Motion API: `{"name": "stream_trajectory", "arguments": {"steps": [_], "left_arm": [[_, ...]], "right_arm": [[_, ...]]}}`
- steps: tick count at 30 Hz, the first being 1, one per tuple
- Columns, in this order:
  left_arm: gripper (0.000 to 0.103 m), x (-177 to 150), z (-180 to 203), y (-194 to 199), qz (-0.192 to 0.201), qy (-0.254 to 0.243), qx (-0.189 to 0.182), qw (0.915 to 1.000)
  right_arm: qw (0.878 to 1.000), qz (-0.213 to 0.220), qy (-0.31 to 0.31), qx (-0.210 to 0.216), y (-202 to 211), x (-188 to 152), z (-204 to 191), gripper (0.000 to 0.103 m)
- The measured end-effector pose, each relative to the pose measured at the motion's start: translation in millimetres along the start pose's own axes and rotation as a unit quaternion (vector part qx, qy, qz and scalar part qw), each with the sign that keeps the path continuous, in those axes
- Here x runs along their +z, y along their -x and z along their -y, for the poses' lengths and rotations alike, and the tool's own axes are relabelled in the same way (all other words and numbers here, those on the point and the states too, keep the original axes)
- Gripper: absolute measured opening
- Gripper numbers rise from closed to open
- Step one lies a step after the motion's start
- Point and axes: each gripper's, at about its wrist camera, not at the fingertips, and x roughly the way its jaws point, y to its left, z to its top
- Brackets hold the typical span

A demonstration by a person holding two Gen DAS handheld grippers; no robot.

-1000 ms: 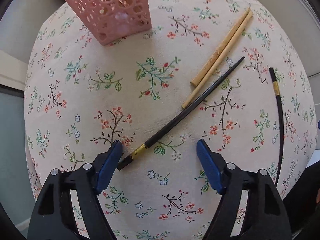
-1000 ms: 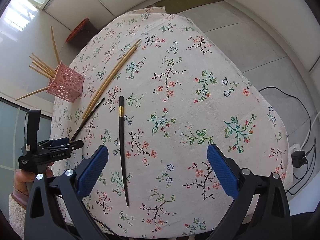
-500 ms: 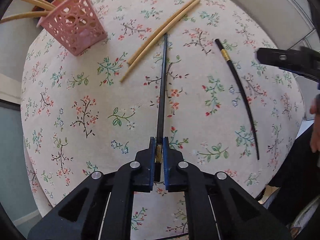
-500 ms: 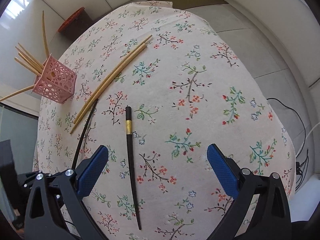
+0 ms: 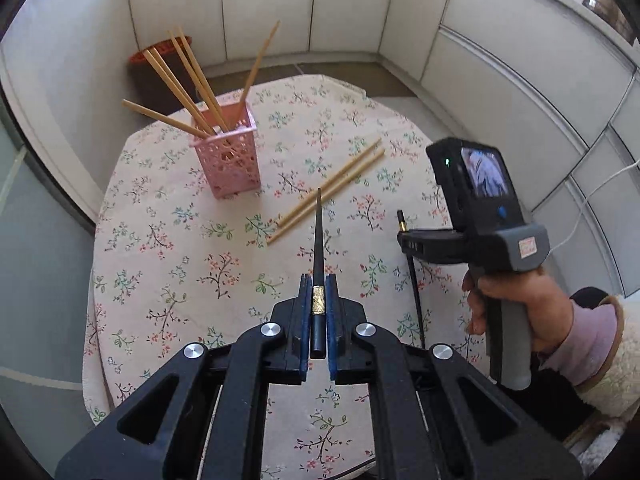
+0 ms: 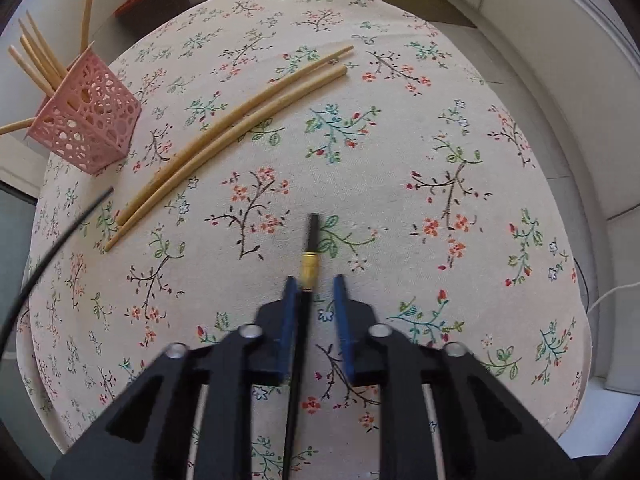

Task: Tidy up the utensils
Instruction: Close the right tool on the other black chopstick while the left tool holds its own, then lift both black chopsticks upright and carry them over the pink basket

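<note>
Right claw (image 6: 316, 286) low over floral-cloth counter (image 6: 440, 140), blue pads part-open straddling black chopstick (image 6: 307, 268), left pad against it. Two bamboo chopsticks (image 6: 240, 128) lie mid-counter; pink basket (image 6: 86, 124) at far-left edge.

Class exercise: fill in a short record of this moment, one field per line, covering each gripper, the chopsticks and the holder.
left gripper: shut on a black chopstick at its gold band, lifted above the table
right gripper: partly open, astride the second black chopstick lying on the cloth, not yet clamped
bamboo chopsticks: two, side by side on the cloth
pink holder: upright, several bamboo chopsticks standing in it
tablecloth: floral
</note>
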Motion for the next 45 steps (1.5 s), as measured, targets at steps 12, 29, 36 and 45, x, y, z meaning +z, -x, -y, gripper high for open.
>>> {"name": "stream_trajectory", "arguments": {"steps": [12, 29, 36, 45], "left_arm": [[0.006, 13, -1, 35, 0.064, 0.033, -0.007, 0.9974], [0.006, 6, 7, -13, -0.066, 0.061, -0.057, 0.9943], [0.006, -39, 8, -108, -0.229, 0.052, -0.024, 0.9717], [0.008, -55, -2, -141, -0.279, 0.057, -0.003, 0.9585]], "right_arm": [[0.983, 0.118, -0.016, 0.143, 104, -13, 39, 0.007], [0.953, 0.228, -0.018, 0.2, 212, -4, 64, 0.007], [0.958, 0.206, -0.033, 0.2, 189, -7, 78, 0.007], [0.961, 0.18, -0.037, 0.208, 164, -8, 85, 0.007]]}}
